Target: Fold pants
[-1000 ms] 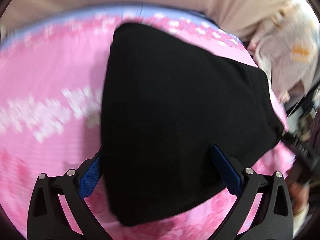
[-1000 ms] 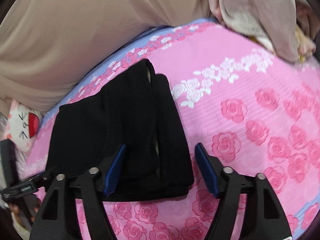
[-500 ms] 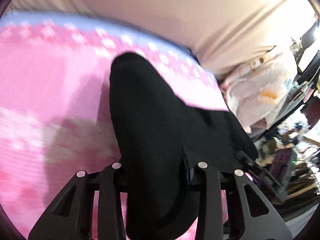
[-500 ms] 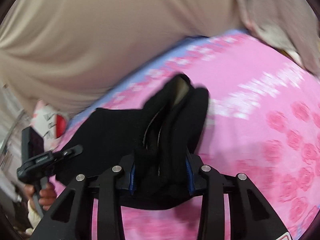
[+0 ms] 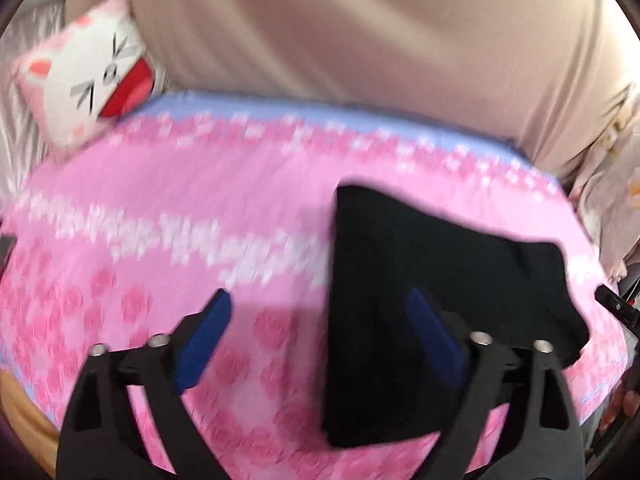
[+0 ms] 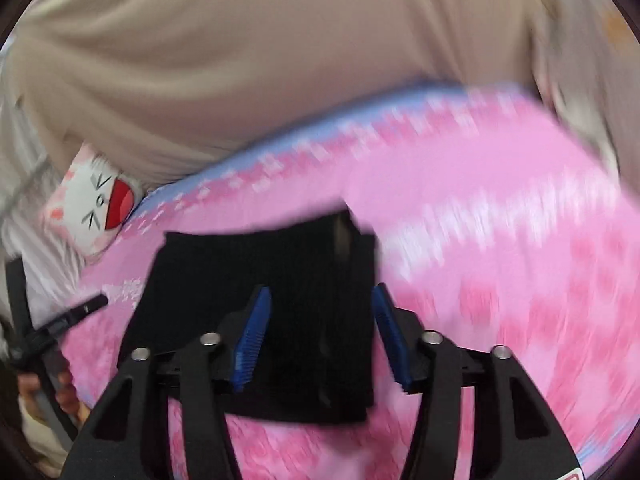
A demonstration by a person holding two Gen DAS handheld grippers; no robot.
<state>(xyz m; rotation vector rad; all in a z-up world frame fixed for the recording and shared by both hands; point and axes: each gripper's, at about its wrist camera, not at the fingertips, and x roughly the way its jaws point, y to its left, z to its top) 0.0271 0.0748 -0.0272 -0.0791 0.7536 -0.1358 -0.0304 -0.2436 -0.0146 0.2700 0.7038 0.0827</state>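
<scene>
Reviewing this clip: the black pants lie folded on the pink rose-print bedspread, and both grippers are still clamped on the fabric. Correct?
Not quite. The black pants do lie folded on the pink bedspread, but neither gripper grips them: the left gripper, whose jaws have just been opening, stands wide in the left wrist view, and the right gripper's pads stand clear in the right wrist view.

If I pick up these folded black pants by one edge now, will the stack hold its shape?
Probably not. The folded black pants are soft knit lying in loose layers, with one fold gaping at the far edge, so they would likely droop and unfold. They look light. The pink rose bedsheet is soft, so pushing may bunch them rather than slide them.
</scene>
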